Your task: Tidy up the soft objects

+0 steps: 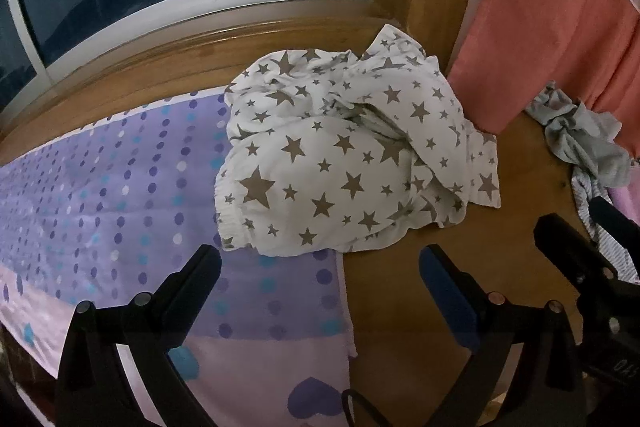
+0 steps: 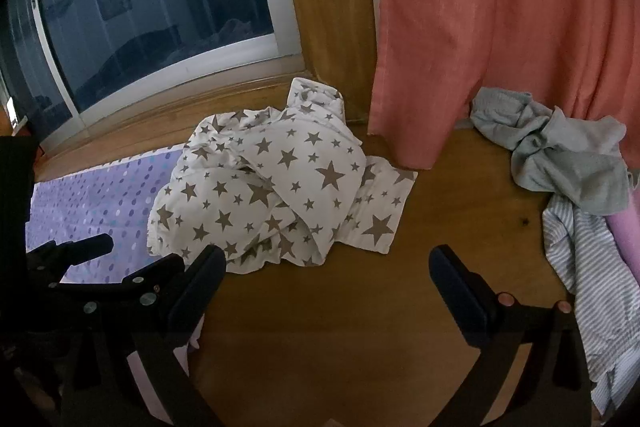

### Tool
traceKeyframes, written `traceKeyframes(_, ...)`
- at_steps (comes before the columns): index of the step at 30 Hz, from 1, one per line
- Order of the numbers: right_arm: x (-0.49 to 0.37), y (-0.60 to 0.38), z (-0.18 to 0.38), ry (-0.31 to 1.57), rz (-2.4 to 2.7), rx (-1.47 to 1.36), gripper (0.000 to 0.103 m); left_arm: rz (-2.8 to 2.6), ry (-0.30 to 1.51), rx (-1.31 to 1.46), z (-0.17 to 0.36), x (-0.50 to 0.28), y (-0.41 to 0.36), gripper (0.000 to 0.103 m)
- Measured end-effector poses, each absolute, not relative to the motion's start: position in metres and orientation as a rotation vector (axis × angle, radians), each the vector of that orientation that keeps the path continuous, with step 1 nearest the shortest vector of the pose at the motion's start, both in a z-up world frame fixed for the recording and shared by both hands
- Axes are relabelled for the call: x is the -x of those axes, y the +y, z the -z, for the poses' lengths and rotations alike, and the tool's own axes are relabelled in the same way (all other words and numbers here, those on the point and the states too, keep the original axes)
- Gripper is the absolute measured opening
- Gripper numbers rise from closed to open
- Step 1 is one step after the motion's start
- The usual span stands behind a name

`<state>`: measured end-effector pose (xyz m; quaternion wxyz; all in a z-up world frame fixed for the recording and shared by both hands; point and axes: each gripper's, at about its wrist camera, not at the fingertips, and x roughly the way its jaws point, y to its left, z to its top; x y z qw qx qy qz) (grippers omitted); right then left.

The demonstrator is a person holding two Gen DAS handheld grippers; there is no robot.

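Before the star-print cloth, left gripper and right gripper gape wide, empty.

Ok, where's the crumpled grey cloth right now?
In the right wrist view the crumpled grey cloth lies at the right on the wooden surface, below the salmon curtain and above the striped fabric.

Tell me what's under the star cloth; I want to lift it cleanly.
The star cloth lies crumpled, its left part on the dotted purple sheet, its right part on the bare wooden surface. Anything hidden inside its folds or beneath the heap cannot be seen.
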<state>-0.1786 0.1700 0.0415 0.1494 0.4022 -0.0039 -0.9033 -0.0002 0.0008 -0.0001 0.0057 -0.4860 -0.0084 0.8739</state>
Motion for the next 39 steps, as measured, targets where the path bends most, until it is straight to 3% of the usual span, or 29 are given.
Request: traceKeyframes(39, 0.1764, 0.1727, -0.0382, -0.019, 2.577, -1.159, 0.103, -2.754, 0.0, 1.515, -0.0016, -0.008, 0.0045, 0.102)
